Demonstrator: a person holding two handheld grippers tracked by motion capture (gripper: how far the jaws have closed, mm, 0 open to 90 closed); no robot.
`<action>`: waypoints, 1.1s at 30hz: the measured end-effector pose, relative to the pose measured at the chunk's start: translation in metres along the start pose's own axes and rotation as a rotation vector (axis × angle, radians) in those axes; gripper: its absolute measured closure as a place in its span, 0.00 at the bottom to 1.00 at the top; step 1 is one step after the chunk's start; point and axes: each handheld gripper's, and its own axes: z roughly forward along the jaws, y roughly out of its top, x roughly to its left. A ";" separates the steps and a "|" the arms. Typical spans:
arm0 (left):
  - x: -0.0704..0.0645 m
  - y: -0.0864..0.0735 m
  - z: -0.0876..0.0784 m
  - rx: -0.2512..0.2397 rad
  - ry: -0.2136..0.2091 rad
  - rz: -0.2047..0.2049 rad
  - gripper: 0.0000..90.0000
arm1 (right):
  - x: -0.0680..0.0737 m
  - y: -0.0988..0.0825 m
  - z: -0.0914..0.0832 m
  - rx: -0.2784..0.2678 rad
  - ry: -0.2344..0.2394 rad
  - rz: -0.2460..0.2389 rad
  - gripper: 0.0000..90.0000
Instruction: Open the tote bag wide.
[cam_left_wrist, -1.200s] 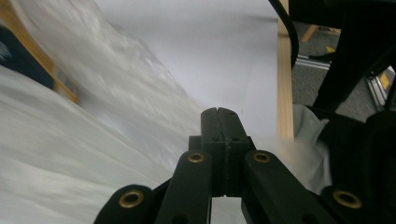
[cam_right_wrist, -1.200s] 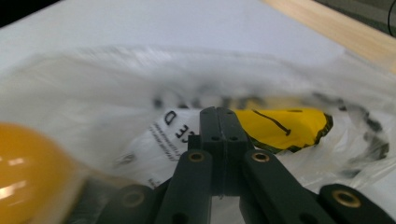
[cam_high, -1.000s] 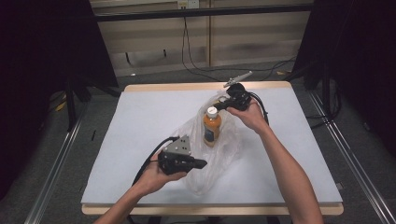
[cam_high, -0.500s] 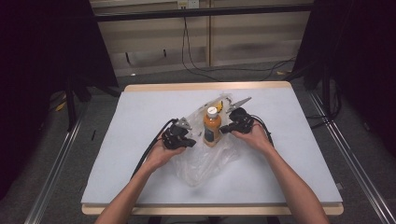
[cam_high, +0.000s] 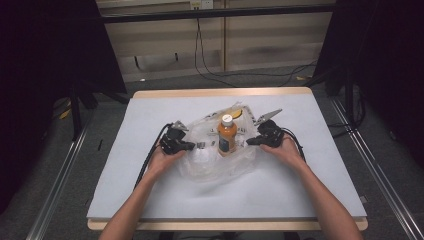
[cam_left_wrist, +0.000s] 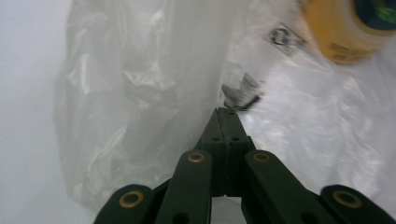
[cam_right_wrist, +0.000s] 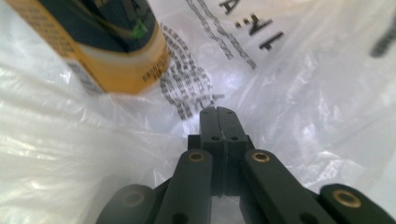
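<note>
2 grippers flank an upright orange bottle (cam_high: 227, 135) inside a clear plastic bag (cam_high: 210, 162): left gripper (cam_left_wrist: 227, 112) and right gripper (cam_right_wrist: 218, 111) each pinch film, jaws together; printed lettering shows close-up.

Wooden table (cam_high: 150, 94) covered with a white sheet (cam_high: 310, 170). On the sheet, near the middle, a crumpled clear plastic bag (cam_high: 210, 167); an orange bottle (cam_high: 227, 136) stands upright in it.

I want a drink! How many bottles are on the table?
1. An orange drink bottle stands upright inside the clear plastic bag, mid-table. The crumpled bag could hide something small.
</note>
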 end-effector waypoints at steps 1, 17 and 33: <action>0.003 -0.001 0.001 -0.017 0.018 -0.006 1.00 | -0.001 -0.002 -0.001 -0.005 0.008 0.006 1.00; -0.004 -0.001 0.002 -0.076 -0.007 0.008 1.00 | -0.009 -0.013 -0.008 -0.052 -0.029 0.070 1.00; -0.026 0.004 -0.042 -0.283 -0.099 0.061 1.00 | 0.010 -0.006 -0.037 -0.252 -0.038 0.088 1.00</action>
